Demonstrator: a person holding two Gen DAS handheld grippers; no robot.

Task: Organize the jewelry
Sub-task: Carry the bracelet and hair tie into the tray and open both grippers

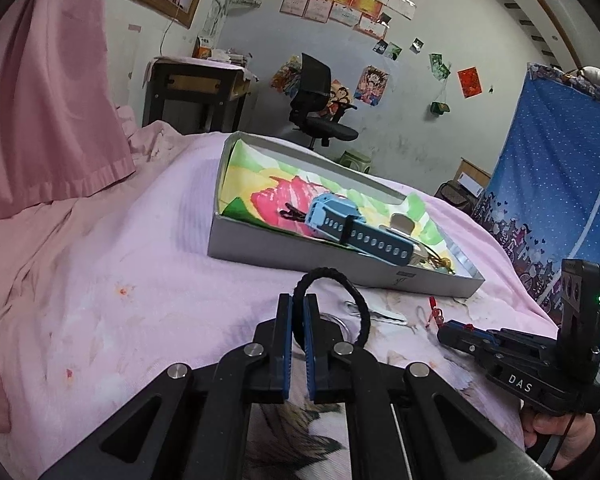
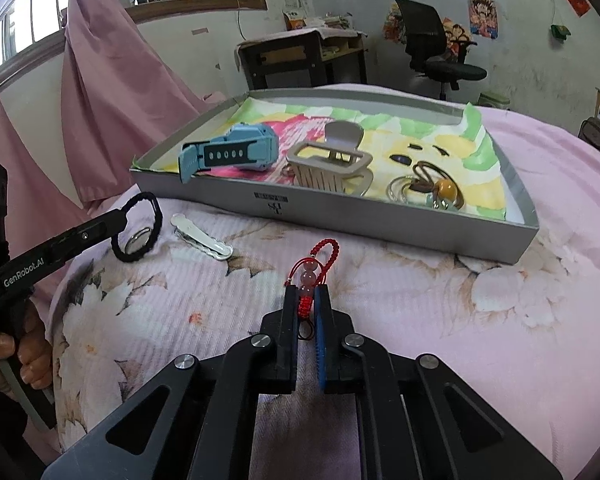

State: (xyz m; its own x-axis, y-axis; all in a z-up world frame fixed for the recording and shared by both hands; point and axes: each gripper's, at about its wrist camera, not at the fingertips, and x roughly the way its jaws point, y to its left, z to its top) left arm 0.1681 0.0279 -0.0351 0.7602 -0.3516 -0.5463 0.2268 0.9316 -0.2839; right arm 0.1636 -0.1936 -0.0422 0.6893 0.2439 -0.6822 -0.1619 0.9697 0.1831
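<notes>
My left gripper is shut on a black braided hair tie and holds it above the bed; it also shows in the right wrist view. My right gripper is shut on a red cord charm with pink beads lying on the blanket. A grey box ahead holds a blue watch, a beige claw clip and a ring bracelet with an amber bead. A white hair clip and a metal ring lie on the blanket.
The pink flowered blanket covers the bed. Pink curtains hang at the left. A desk, a black office chair and a blue wardrobe stand beyond the bed.
</notes>
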